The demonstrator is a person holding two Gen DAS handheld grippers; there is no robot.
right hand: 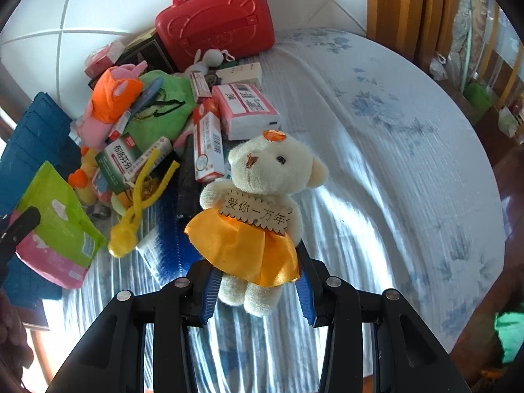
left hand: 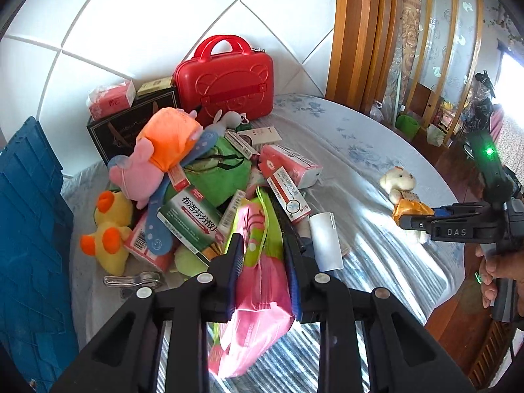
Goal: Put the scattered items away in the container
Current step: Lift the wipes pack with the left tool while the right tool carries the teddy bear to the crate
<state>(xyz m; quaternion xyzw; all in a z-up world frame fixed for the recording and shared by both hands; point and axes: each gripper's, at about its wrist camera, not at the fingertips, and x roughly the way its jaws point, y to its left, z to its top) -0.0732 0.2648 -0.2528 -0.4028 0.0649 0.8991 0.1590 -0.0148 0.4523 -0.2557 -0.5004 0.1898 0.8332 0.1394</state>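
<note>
My left gripper (left hand: 262, 242) is shut on a pink and green packet (left hand: 258, 311), held above the cloth at the near edge of the pile. In the right wrist view that packet (right hand: 55, 229) hangs at the left beside one black finger (right hand: 19, 226). My right gripper (right hand: 255, 271) is shut on a cream teddy bear (right hand: 262, 170) in an orange skirt, gripped at its lower body and lifted off the cloth. The left wrist view shows the bear (left hand: 398, 178) at the right in the right gripper (left hand: 406, 221). A blue crate (left hand: 29, 229) stands at the left.
A pile lies on the floral tablecloth (left hand: 360, 150): medicine boxes (left hand: 193, 219), a yellow duck plush (left hand: 108, 229), a pink and orange plush (left hand: 163, 150), a green pouch (left hand: 222, 170), a white roll (left hand: 326, 242). Behind stand a red case (left hand: 226, 82) and a black box (left hand: 118, 131). Wooden furniture (left hand: 360, 32) is at the right.
</note>
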